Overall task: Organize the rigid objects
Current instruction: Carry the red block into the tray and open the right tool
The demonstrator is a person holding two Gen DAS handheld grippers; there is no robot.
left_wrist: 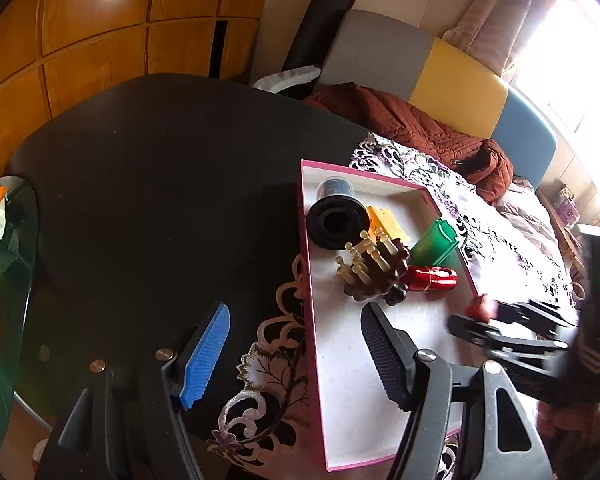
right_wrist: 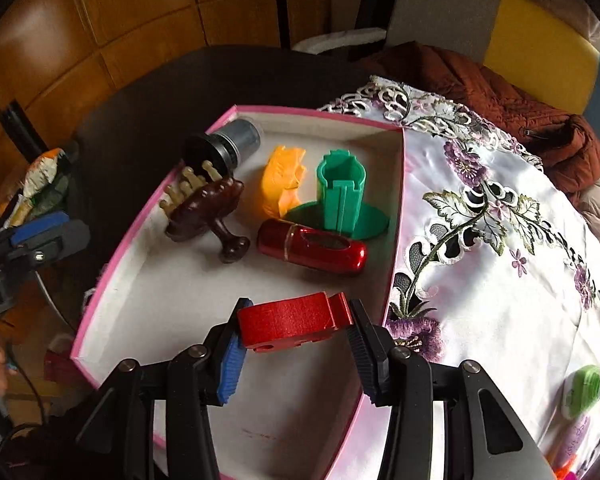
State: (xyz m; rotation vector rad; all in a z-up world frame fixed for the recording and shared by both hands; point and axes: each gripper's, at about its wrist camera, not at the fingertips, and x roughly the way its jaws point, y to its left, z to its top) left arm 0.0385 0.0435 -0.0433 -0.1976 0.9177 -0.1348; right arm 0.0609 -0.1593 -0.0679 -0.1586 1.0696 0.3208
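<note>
Now right tongs (right_wrist: 296, 330) clamped on red block (right_wrist: 290, 320), above pink-rimmed box (right_wrist: 112, 276).

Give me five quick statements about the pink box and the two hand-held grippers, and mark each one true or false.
1. The right hand-held gripper is clamped on a red block. True.
2. The left hand-held gripper holds the red cylinder. False: its jaws stand open and empty; the red cylinder lies inside the pink box.
3. The green holder stands upright in the box. True.
4. The wooden massage brush lies outside the box on the embroidered cloth. False: it lies inside the box, near its left wall.
5. The box holds nothing. False: several things lie at its far end, among them an orange piece.
</note>
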